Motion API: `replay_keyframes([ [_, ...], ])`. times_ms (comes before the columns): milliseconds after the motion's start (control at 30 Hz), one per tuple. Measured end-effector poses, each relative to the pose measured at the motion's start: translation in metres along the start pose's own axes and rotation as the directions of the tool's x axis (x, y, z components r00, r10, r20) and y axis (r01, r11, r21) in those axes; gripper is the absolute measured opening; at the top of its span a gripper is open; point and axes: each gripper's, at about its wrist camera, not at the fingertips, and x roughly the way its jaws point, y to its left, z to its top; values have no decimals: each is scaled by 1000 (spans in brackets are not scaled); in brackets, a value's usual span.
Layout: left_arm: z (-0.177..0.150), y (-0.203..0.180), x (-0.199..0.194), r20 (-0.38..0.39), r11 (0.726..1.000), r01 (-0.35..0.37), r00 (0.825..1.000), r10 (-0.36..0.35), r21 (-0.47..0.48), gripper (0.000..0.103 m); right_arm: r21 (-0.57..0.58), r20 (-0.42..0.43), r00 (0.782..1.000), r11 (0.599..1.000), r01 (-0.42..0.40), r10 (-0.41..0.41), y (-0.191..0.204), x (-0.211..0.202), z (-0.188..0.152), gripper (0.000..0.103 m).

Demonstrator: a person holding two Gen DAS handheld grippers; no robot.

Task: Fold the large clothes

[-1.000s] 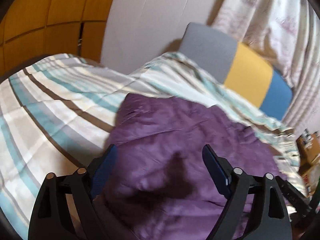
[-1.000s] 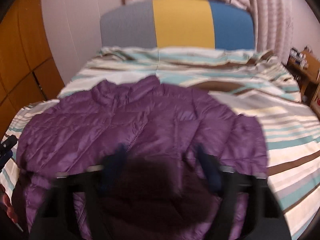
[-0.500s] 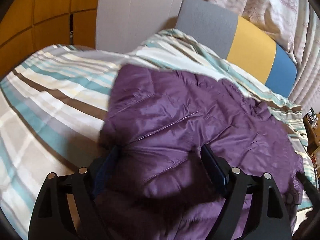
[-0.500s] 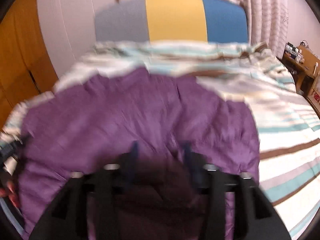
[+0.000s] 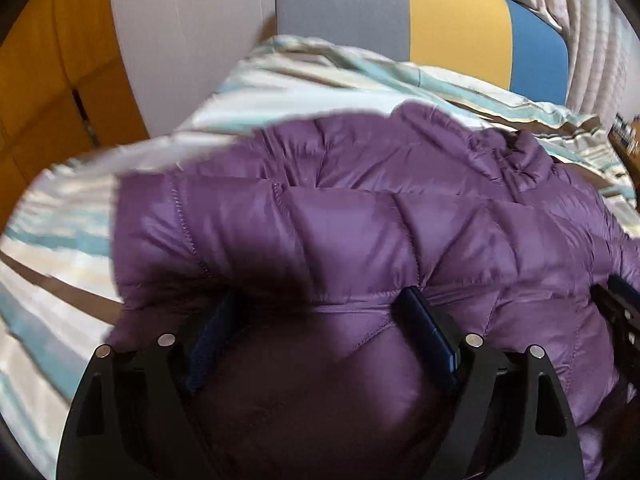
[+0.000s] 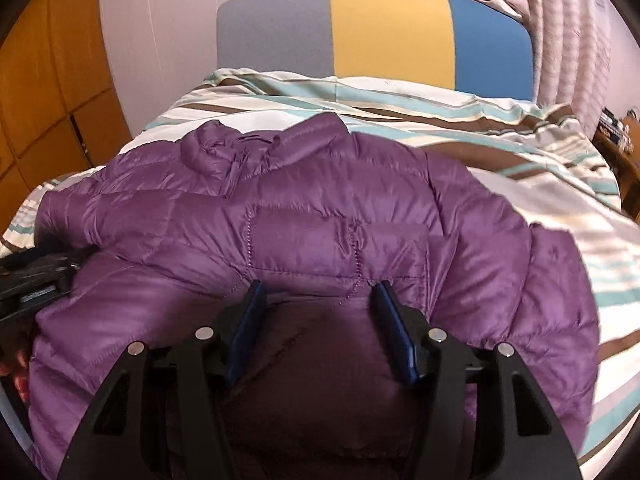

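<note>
Bedroom with striped bedspread [image 6: 460, 128] in teal, brown and cream; headboard [image 6: 380, 32] of grey, yellow and blue panels behind; orange wardrobe [image 5: 44, 64] at left; curtain [image 6: 568, 40] at right; purple quilted jacket [image 6: 312, 208] spread across bed, collar toward headboard; left gripper [image 5: 320, 308] at jacket's near edge, jaws wide, fabric bulging between blue pads, whether pinched cannot tell; right gripper [image 6: 318, 292] likewise at near edge, jaws narrower, puffy fabric between pads, firm grip unclear; sleeve end lies on stripes at left in left wrist view.
</note>
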Motion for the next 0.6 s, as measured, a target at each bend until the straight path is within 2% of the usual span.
replay_keyframes([
  [200,1,0,8,1,1000,-2,1000,2,10,88,-63,-17,997,995,76,-77,15,11,-2,57],
  [300,2,2,-3,0,1000,-12,1000,12,22,88,-64,-13,997,995,79,-80,15,11,-2,57],
  [367,2,5,-25,49,998,-53,997,52,22,88,-66,-9,997,994,82,-82,16,11,-2,58],
  [433,0,19,-38,87,997,-72,993,75,-34,92,-68,-4,996,994,84,-85,17,10,-2,58],
  [533,-4,46,-25,20,985,-123,992,126,-120,92,-73,2,996,993,92,-92,18,8,-2,58],
  [600,-11,63,-9,-29,978,-131,991,128,-160,100,-75,7,995,993,96,-96,19,7,-2,59],
])
